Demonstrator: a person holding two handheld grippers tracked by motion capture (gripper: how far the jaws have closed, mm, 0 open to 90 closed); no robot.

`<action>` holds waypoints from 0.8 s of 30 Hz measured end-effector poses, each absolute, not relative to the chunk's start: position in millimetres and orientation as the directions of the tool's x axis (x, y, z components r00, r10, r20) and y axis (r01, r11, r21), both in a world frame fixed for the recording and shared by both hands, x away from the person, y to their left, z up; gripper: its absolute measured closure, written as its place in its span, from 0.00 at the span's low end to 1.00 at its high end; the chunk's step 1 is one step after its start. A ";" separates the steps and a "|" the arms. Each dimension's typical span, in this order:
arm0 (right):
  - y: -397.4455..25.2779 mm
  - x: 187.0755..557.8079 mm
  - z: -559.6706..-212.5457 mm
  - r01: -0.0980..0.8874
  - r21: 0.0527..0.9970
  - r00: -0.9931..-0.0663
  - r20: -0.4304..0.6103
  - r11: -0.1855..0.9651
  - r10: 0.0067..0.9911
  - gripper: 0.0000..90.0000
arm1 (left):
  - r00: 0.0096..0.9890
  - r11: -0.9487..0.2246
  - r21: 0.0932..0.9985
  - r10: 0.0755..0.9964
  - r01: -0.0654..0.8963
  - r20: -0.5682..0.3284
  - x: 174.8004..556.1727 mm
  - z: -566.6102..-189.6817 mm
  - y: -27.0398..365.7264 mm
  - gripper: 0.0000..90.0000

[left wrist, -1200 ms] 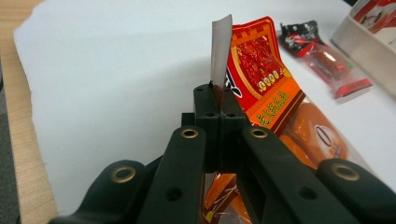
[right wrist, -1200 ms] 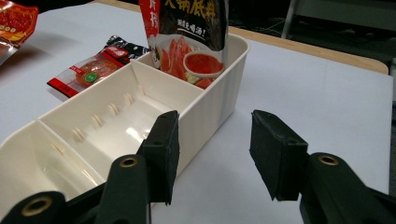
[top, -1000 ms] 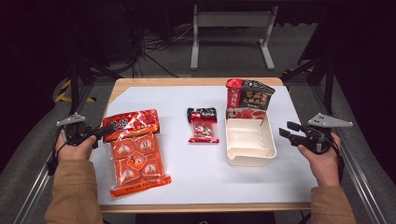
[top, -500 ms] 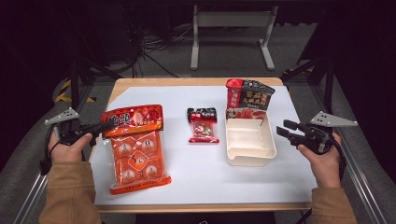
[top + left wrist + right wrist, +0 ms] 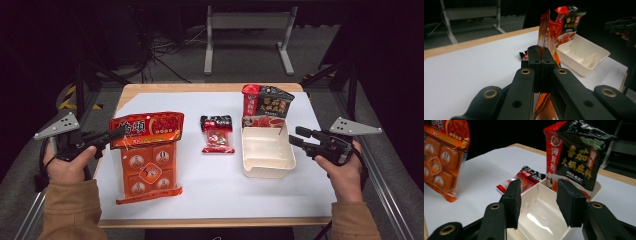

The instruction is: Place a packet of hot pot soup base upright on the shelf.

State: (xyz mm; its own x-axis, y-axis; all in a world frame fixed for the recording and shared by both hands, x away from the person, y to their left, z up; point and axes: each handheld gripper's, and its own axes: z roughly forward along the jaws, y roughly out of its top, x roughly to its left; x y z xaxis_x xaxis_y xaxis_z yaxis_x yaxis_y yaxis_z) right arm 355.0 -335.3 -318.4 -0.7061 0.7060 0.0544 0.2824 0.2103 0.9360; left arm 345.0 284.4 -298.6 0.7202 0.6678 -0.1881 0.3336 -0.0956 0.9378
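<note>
Meanwhile, at the white-topped table (image 5: pixel 210 185), the left gripper (image 5: pixel 117 133) clamps its jaws on the top edge of a flat orange plastic packet of round snacks (image 5: pixel 147 157), lifting that end while the lower end rests on the table's left side. Opposite, the right gripper (image 5: pixel 296 137) hovers with jaws apart, empty, just beside a cream plastic tray (image 5: pixel 265 152), against whose far end a black-and-red foil pouch (image 5: pixel 265 104) leans upright; a small red sachet (image 5: pixel 217 134) lies between packet and tray
</note>
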 end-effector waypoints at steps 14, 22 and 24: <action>-298.6 351.9 -315.4 0.241 0.930 -0.777 0.015 0.276 0.629 0.60 | 0.785 -0.144 0.967 0.615 0.208 -0.077 324.2 -277.7 270.0 1.00; -268.1 351.6 -302.3 0.194 0.931 -0.824 -0.016 0.309 0.567 0.59 | 0.799 -0.151 0.975 0.599 0.165 -0.043 316.5 -269.6 258.5 1.00; -264.5 352.3 -300.0 0.188 0.933 -0.829 -0.017 0.307 0.560 0.59 | 0.794 -0.157 0.976 0.608 0.154 -0.028 315.5 -268.8 256.7 1.00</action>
State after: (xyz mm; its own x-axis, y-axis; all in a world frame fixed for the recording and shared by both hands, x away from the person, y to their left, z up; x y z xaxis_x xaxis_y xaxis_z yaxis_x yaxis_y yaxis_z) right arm 352.3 -264.5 -300.0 -0.8287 0.5595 -0.0170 0.1882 0.3070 0.9329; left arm 315.5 256.7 -268.8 0.7936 0.6078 -0.0277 0.1539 -0.1565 0.9756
